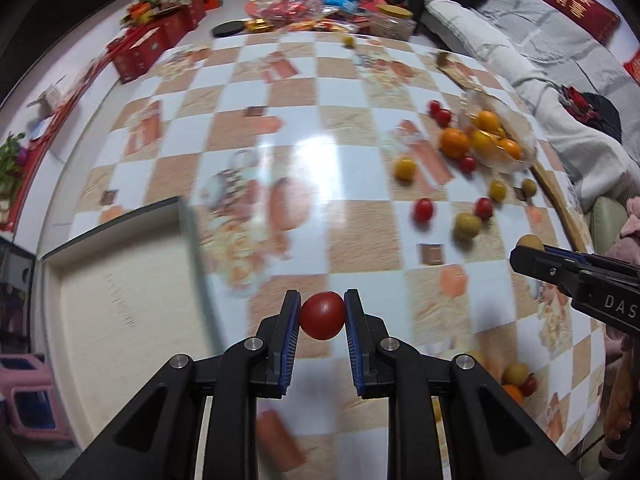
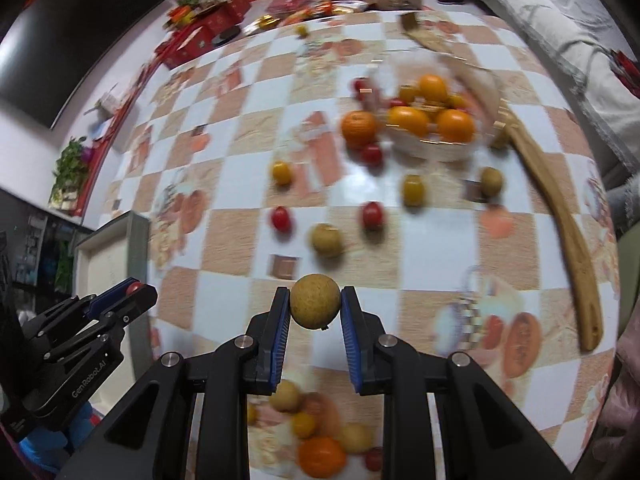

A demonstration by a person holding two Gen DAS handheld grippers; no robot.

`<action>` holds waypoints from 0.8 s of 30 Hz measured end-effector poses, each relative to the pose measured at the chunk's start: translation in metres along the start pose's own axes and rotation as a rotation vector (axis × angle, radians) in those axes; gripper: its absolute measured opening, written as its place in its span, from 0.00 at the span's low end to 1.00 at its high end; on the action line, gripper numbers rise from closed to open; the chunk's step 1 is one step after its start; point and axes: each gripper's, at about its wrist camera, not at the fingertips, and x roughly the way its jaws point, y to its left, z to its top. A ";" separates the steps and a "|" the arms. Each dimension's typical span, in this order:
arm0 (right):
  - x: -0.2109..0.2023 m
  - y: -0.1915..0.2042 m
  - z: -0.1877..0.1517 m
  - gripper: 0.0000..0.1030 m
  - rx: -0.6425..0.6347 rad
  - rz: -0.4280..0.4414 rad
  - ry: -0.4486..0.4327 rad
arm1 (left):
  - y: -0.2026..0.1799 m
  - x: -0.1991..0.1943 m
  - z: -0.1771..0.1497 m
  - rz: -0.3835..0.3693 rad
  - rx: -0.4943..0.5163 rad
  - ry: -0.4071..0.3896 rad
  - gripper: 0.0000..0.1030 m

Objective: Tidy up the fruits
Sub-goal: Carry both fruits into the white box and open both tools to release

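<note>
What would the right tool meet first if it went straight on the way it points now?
Probably the tan round fruit lying on the table just beyond the right tool, which is shut on a brown round fruit. Farther along sit a red cherry tomato and the glass bowl. Depth is unclear, so it may pass above.

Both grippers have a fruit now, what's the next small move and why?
Probably carry the small red tomato in the left gripper left to the shallow white tray; the jaws already clamp it above the checkered tablecloth, and the tray lies close beside it.
</note>
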 end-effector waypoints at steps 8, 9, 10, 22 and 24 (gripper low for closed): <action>0.027 0.110 0.012 0.27 -0.137 0.107 0.040 | 0.105 -0.007 -0.021 0.133 -0.123 0.010 0.23; 0.033 0.124 0.013 0.27 -0.149 0.124 0.050 | 0.116 -0.006 -0.024 0.148 -0.135 0.013 0.23; 0.037 0.135 0.012 0.27 -0.157 0.138 0.059 | 0.126 -0.005 -0.026 0.162 -0.146 0.017 0.23; 0.109 0.234 0.012 0.27 -0.281 0.149 0.173 | 0.178 0.020 -0.058 0.210 -0.175 0.080 0.23; 0.116 0.238 0.013 0.27 -0.289 0.130 0.185 | 0.179 0.021 -0.062 0.205 -0.177 0.079 0.24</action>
